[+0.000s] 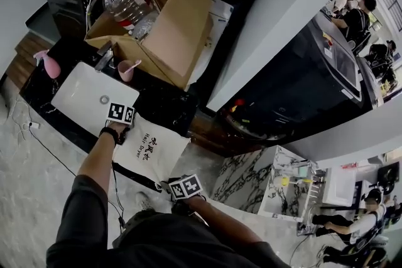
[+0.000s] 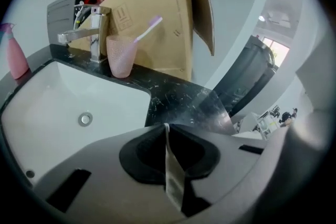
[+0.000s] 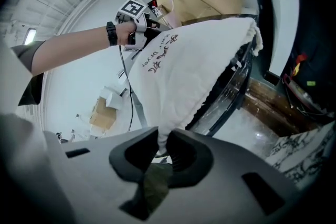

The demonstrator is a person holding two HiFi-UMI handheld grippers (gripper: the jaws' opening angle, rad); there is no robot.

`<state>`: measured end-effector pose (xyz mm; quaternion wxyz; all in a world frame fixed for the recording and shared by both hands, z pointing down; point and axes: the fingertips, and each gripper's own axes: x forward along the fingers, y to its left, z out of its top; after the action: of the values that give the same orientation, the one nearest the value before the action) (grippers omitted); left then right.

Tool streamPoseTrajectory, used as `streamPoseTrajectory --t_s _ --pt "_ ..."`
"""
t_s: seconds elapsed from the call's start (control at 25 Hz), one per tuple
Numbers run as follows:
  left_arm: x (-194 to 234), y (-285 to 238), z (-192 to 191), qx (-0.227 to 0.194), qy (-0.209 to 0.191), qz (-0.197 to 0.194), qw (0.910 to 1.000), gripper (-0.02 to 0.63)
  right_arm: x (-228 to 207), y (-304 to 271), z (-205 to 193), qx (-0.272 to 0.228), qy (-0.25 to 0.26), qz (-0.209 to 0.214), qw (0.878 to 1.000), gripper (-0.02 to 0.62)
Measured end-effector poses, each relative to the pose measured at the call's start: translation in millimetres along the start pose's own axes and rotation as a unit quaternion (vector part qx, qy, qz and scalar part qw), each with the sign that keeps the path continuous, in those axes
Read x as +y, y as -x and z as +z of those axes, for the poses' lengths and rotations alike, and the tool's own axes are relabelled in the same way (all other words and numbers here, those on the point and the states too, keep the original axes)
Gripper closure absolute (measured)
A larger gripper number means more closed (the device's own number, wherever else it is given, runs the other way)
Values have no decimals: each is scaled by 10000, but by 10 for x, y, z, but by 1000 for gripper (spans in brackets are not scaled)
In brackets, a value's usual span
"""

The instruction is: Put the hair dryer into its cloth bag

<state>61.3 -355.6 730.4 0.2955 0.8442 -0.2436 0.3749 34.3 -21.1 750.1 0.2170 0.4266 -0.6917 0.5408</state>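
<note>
Pinching cloth bag (image 3: 194,60) corner, right hand-held gripper (image 3: 164,139), left hand-held gripper (image 2: 167,129) closed, its view showing sink (image 2: 52,107)

"Hair Dryer" printed on white cloth bag (image 3: 202,68), beside brush-style characters

There are two hand-held grippers (image 2: 166,131) (image 3: 161,141), one cloth bag (image 1: 151,150), one cardboard box (image 1: 182,28), one pink cup (image 1: 129,69) and one sink (image 1: 78,91).

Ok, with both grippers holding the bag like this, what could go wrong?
The left gripper pinches only a thin edge of the bag, so the cloth may slip out. The right gripper holds just a corner; if either lets go, the bag could drop toward the floor. The cup with a toothbrush by the sink might get knocked.
</note>
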Motion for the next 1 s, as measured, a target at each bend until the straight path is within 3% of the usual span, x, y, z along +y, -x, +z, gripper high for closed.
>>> streamPoseTrajectory --t_s 0.12,0.2,0.32,0.4,0.52,0.56,0.64,0.72,0.8,1.0 --pt "110 234 72 -558 73 132 9983 495 -37 100 -57 43 91 18 9999 527" --pt "165 521 74 -1008 -86 260 9945 469 -170 275 -82 -35 223 -213 9995 514" --pt "64 1014 -125 -1487 -936 538 9830 456 -501 665 170 -547 609 -991 9917 513" --pt "-104 1290 -384 -1699 -1627 765 9689 459 -714 875 550 -1049 1191 -1663 9732 514" --pt "-402 1416 -863 -1658 -2449 920 9508 463 -941 887 1149 -1428 2116 -2233 9407 514" --pt "-473 1372 -1020 -1534 -2677 946 9465 463 -1015 835 1304 -1417 2246 -2282 9367 514" --pt "-537 1240 -1272 -1163 -3040 1044 9398 465 -1148 711 1475 -1159 2251 -2256 9407 514" --pt "-509 1135 -1374 -877 -3077 1112 9409 469 -1240 590 1488 -757 2227 -2168 9474 514" --pt "-470 1094 -1392 -773 -2837 1055 9500 468 -1270 516 1447 -532 2242 -2094 9503 514" --pt "-456 1092 -1393 -726 -2660 962 9564 469 -1250 528 1441 -581 2204 -2008 9527 514"
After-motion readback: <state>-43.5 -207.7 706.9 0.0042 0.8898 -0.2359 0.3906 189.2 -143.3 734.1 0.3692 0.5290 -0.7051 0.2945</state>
